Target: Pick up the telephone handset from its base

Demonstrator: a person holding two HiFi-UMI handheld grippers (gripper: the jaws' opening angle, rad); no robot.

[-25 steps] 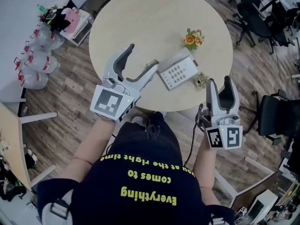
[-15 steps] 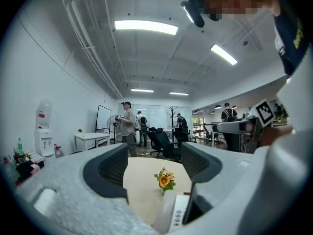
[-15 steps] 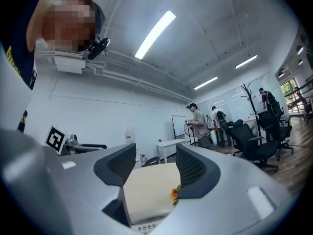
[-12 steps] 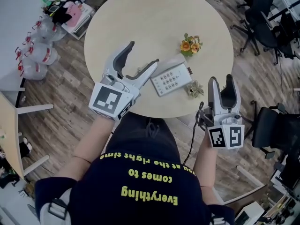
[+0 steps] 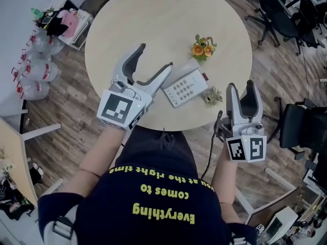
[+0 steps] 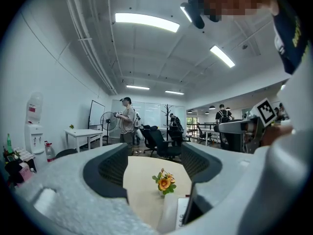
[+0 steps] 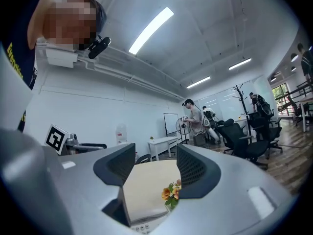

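**Both grippers open, phone on the table**

The right gripper (image 5: 240,84) hangs just off the table's near edge, jaws apart and empty. The left gripper (image 5: 156,56) hovers over the table (image 5: 153,19), jaws wide, just beside the telephone (image 5: 186,88). The handset (image 5: 180,75) lies on its base. Beyond stand small flowers (image 5: 203,46).

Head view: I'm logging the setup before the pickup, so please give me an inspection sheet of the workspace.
Surface: round beige table, mostly bare.
Job's things: telephone near the front edge, handset on its base.
Clutter: orange flowers behind the phone; small decoration to its right.
Grippers: left gripper open, empty, over the table beside the phone; right gripper open, empty, at the table's edge.
Cables: black cable hanging beside the right gripper.
Surroundings: office chairs, water jugs, wood floor.
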